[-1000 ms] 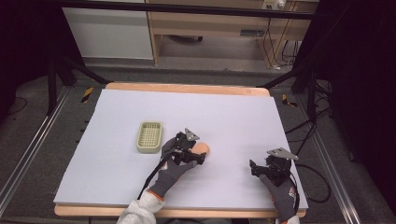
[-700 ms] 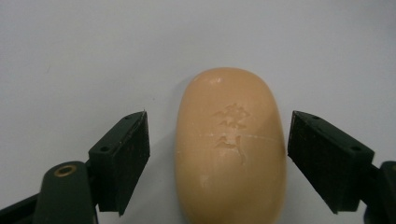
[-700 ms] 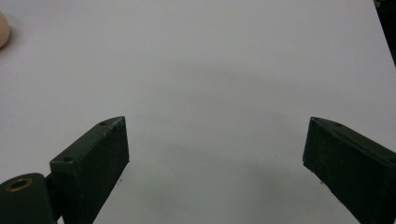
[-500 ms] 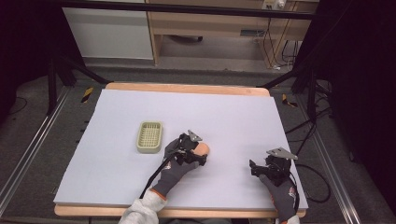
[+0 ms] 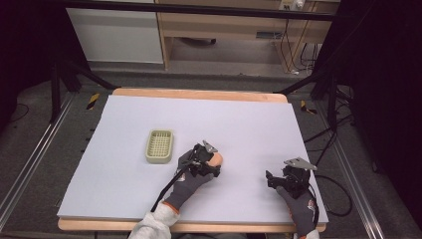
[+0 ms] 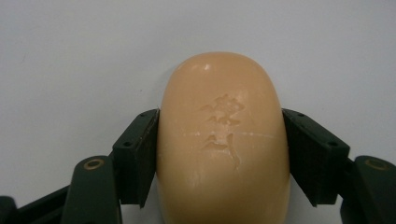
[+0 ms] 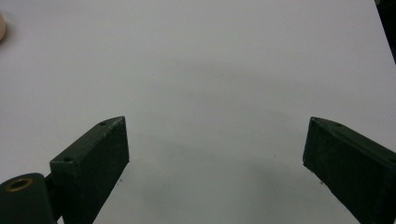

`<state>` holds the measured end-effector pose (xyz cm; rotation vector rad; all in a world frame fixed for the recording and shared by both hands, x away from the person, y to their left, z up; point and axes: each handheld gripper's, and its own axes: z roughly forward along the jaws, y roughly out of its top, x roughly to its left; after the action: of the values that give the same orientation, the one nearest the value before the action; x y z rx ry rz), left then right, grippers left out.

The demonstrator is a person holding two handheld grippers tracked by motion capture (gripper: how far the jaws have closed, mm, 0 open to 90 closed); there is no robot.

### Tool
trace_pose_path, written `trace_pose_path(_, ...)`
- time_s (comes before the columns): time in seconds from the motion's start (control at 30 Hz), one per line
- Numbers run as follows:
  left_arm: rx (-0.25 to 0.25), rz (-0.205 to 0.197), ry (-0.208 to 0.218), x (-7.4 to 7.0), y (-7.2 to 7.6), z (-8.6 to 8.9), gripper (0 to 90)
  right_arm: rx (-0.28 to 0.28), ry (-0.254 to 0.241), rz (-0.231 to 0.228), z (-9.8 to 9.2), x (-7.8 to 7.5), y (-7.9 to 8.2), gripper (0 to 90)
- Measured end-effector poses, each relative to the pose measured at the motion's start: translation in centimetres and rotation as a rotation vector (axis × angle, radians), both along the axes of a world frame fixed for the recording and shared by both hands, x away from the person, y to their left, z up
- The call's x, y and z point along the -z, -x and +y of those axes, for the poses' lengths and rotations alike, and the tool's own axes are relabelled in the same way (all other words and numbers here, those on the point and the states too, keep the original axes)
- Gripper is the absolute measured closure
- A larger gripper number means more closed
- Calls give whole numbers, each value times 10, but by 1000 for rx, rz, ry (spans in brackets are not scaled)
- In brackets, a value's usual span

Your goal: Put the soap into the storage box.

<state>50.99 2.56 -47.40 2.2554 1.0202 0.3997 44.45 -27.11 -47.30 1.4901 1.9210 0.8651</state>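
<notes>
A peach-coloured oval bar of soap (image 6: 222, 140) with stamped characters on top sits between the two black jaws of my left gripper (image 6: 219, 158), which press on both its sides. In the high view my left gripper (image 5: 208, 160) holds the soap (image 5: 216, 159) near the middle of the white table, right of a pale green slotted soap dish (image 5: 159, 146). My right gripper (image 5: 279, 180) rests at the front right of the table, and in the right gripper view my right gripper (image 7: 215, 158) stands wide open over bare table. A sliver of the soap (image 7: 2, 27) shows at that view's left edge.
The white table top (image 5: 249, 124) has a wooden rim at front and back. Black frame posts (image 5: 59, 84) and cables (image 5: 338, 199) flank the table. Cabinets (image 5: 114, 35) stand beyond its far edge.
My left gripper with the soap has shifted slightly toward the right and nearer the front. The right gripper has stayed in place.
</notes>
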Motion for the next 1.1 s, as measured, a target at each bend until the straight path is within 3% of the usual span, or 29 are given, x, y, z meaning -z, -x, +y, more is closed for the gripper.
trace_pose_path(0.27, -4, 14, -14, -2, -1, -2, 317, -2, 3, 3, 0, 0, -1, 74)
trace_pose_path(0.67, 4, 21, 3, -4, 1, 0, 320, -3, 5, 2, -1, 1, -1, 74)
trace_pose_path(1.1, 12, -5, 45, -26, 12, 21, 320, 1, 8, 1, -1, 0, -1, 74)
